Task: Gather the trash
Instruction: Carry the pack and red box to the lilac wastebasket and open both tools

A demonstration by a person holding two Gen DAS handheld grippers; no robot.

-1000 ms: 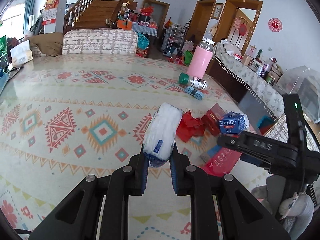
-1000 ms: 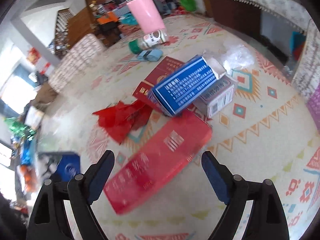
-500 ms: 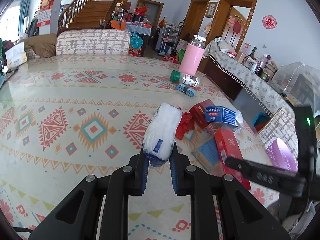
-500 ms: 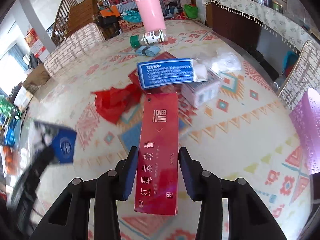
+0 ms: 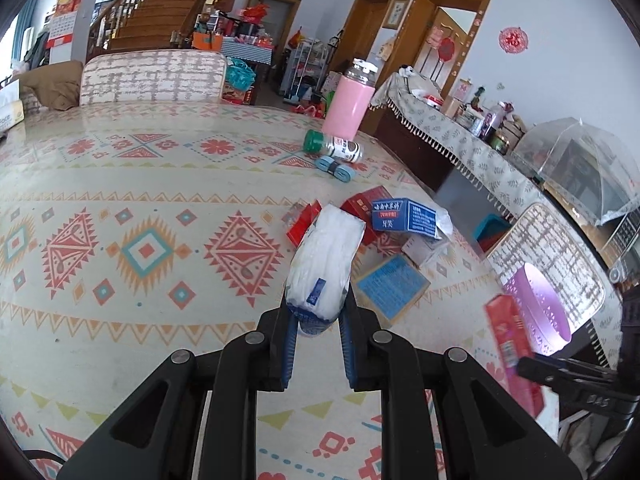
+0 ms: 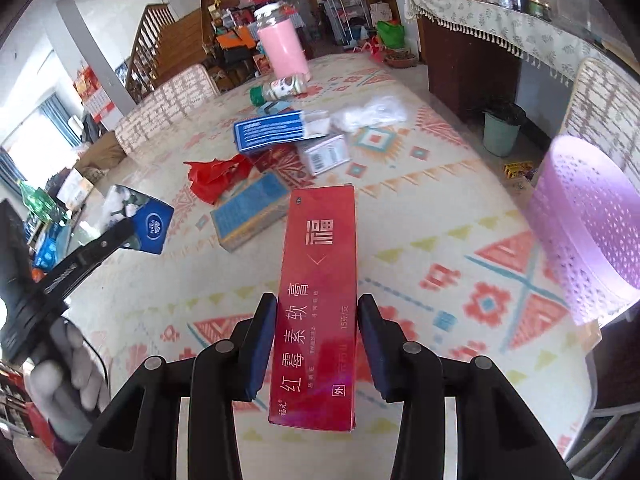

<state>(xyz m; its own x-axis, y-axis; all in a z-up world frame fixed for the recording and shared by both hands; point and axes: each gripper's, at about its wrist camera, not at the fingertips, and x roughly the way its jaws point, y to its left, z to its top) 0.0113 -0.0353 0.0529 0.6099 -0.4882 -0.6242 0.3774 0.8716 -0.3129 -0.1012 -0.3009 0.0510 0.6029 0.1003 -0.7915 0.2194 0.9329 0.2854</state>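
My left gripper (image 5: 317,320) is shut on a white tissue pack (image 5: 325,264) and holds it above the patterned table (image 5: 120,208). The pack also shows at the left of the right wrist view (image 6: 138,216). My right gripper (image 6: 317,332) is shut on a long red box (image 6: 320,304), lifted off the table; the box shows blurred in the left wrist view (image 5: 512,352). A purple perforated bin (image 6: 588,224) stands at the table's right edge, to the right of the red box; it also shows in the left wrist view (image 5: 536,312).
On the table lie a blue box (image 6: 276,130), a white box (image 6: 326,154), a flat blue carton (image 6: 250,210), red crumpled wrapping (image 6: 216,174), clear plastic (image 6: 372,114), a green-capped bottle (image 6: 280,88) and a pink flask (image 6: 282,50). A green floor bin (image 6: 500,128) stands beyond the table.
My right gripper closed on the red box, lifted it and carried it toward the purple bin. My left gripper kept hold of the tissue pack.
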